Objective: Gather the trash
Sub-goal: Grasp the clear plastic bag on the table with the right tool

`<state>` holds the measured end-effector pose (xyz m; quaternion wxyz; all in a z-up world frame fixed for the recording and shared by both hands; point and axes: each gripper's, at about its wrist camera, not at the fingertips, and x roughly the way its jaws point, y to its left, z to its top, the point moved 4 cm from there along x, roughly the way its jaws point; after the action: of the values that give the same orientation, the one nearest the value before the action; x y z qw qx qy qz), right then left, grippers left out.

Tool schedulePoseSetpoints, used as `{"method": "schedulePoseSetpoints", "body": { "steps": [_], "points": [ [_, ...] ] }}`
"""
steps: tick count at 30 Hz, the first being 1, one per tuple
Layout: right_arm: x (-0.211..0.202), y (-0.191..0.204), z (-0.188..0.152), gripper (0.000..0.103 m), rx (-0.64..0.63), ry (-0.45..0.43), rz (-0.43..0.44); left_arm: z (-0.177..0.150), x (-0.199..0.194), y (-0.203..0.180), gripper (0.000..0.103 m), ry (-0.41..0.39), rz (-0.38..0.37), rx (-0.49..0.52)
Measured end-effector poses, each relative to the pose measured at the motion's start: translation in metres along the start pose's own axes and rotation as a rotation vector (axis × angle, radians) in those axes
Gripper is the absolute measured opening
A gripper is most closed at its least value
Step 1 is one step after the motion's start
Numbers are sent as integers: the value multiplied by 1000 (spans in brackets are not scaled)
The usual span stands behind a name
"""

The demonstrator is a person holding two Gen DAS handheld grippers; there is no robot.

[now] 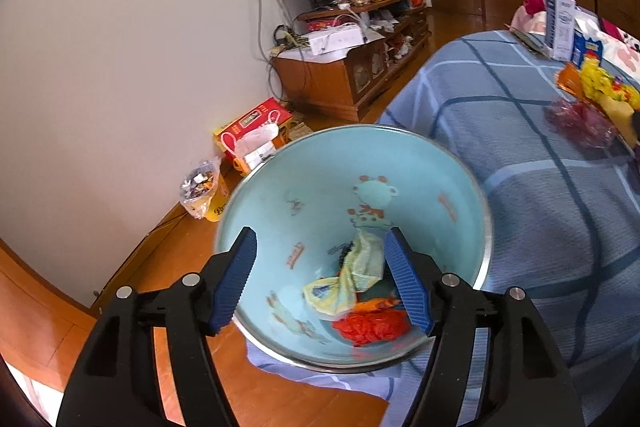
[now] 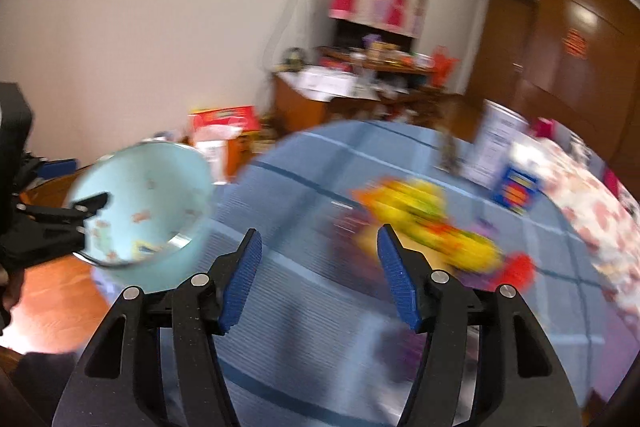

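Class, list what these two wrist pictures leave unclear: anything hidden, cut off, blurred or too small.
1. Left wrist view: the wrappers in the blue basin are partly hidden by the left hand-held gripper's finger.
2. Left wrist view: the red mesh bag and the yellow packets are cut off by the lens edge.
3. Right wrist view: motion blur smears the yellow pile; single items are unreadable.
4. Right wrist view: the box's print is too blurred to read.

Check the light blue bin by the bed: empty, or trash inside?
Partly filled. The light blue bin holds a red crumpled wrapper and a pale yellow-green wrapper at its bottom; most of the inside is bare.
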<state>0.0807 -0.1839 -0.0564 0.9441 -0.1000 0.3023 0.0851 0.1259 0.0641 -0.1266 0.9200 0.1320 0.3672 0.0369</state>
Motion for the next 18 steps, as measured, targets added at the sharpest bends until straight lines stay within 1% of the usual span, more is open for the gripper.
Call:
{"method": "schedulePoseSetpoints", "body": {
  "steps": [5,9,11,13,18],
  "points": [
    [-28,-81,-37,60,132,24,-136,-2,-7,-37,66,-4,-44,65],
    [-42,-121,-67,61,207,61,-193,-2,-12,-64,66,-16,-73,108],
    [-45,-132,-81,61,237,79,-204,-1,-12,-75,67,-20,-79,122],
    [-43,-135,-89,61,249,96,-197,1,-11,-84,67,-24,-77,131],
    [-26,-125,-101,61,257,146,-145,-1,-9,-99,67,-14,-89,148]
  ]
}}
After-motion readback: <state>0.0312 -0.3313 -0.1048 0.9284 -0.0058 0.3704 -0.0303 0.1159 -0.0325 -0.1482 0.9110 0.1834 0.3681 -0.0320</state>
